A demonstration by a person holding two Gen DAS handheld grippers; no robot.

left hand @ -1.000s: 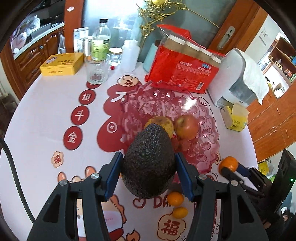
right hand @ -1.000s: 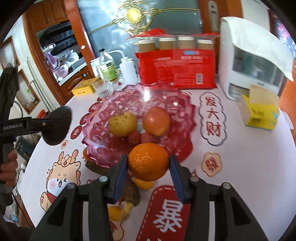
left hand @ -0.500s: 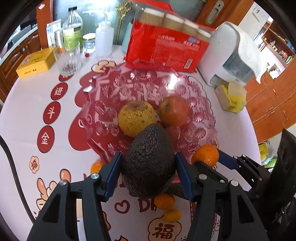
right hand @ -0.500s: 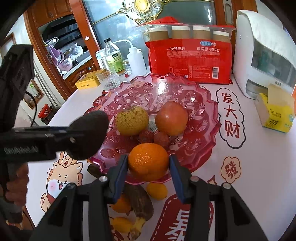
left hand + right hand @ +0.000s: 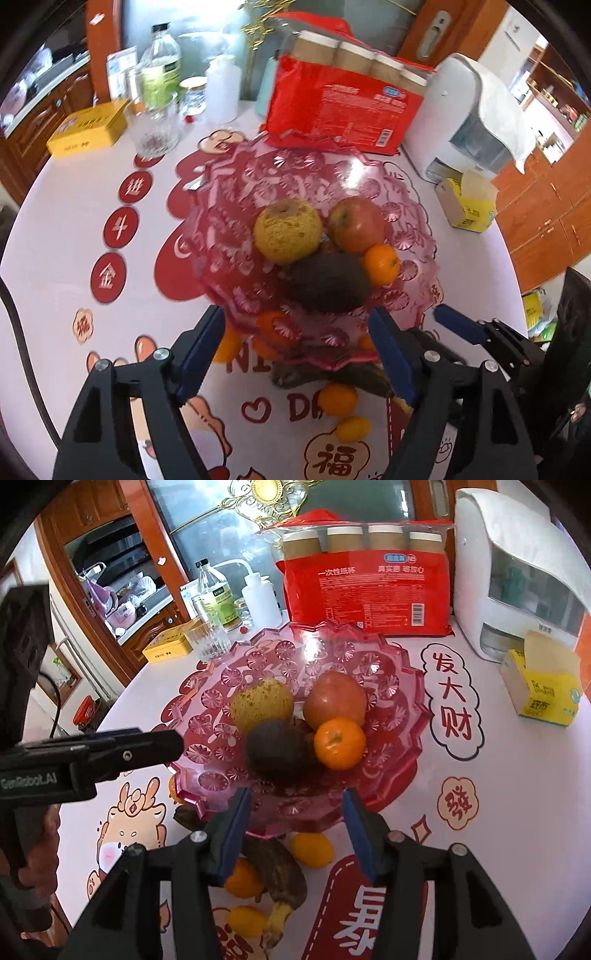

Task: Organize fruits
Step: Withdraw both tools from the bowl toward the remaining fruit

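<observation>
A pink glass fruit bowl point(image 5: 221, 229) point(image 5: 399, 672) stands mid-table. In it lie a yellow pear point(image 5: 286, 230) point(image 5: 262, 705), a red apple point(image 5: 356, 225) point(image 5: 334, 701), a dark avocado point(image 5: 328, 282) point(image 5: 275, 747) and an orange point(image 5: 382, 264) point(image 5: 340, 742). My left gripper point(image 5: 295, 332) hangs over the bowl's near rim. Its jaws are opening, with the avocado lying free beyond them. My right gripper point(image 5: 295, 805) is also opening above the near rim, with the orange resting free ahead of it. Nothing sits between either pair of pads.
Small loose oranges point(image 5: 338, 400) point(image 5: 312, 849) and a blackened banana point(image 5: 280, 864) lie on the table just before the bowl. Behind it stand a red pack of paper cups point(image 5: 343, 107), a white appliance point(image 5: 461, 118), a yellow box point(image 5: 467, 205), a glass point(image 5: 155, 125), bottles and a yellow tin point(image 5: 88, 127).
The left gripper let go of the avocado and the right gripper let go of the orange. Both fruits now lie in the bowl, and both pairs of jaws stand wider.
</observation>
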